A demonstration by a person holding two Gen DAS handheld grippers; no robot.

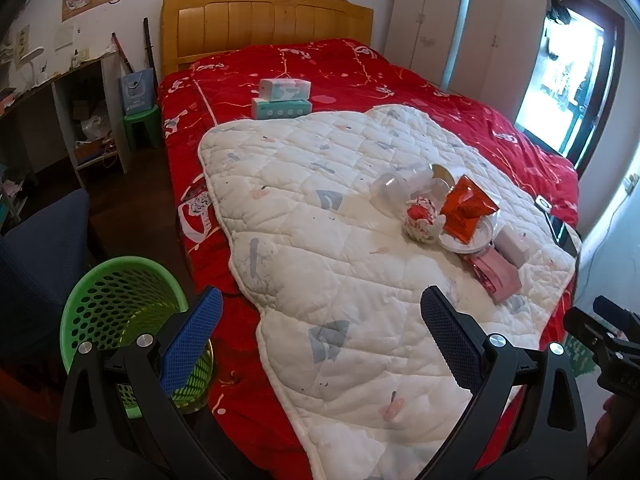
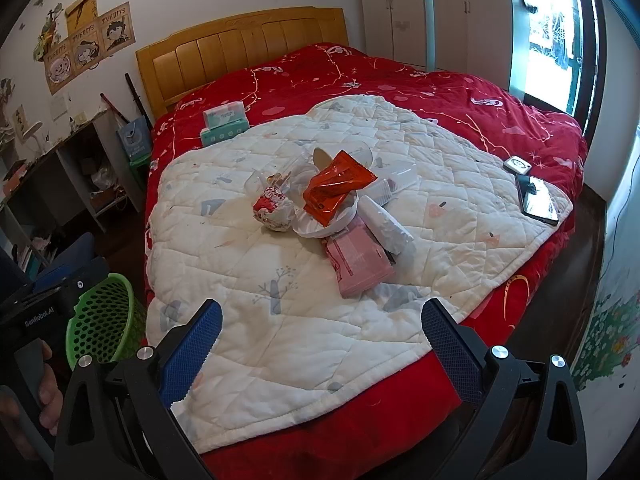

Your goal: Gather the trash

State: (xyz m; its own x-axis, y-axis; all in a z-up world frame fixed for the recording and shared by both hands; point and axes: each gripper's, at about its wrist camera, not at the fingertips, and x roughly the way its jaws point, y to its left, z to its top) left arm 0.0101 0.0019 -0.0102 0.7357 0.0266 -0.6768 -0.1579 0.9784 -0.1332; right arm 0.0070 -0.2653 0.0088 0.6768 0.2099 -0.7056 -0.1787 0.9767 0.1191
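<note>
Both grippers hang wide open and empty: from the right gripper [image 2: 320, 336] the trash pile [image 2: 332, 204] lies straight ahead at frame centre, whereas from the left gripper [image 1: 320, 332] it sits upper right, the green basket [image 1: 120, 304] lower left.

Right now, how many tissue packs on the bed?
2: stacked near the headboard on the red cover, just beyond the white quilt. Upper tissue pack sits on the lower tissue pack. Nothing suggests more hidden.
</note>
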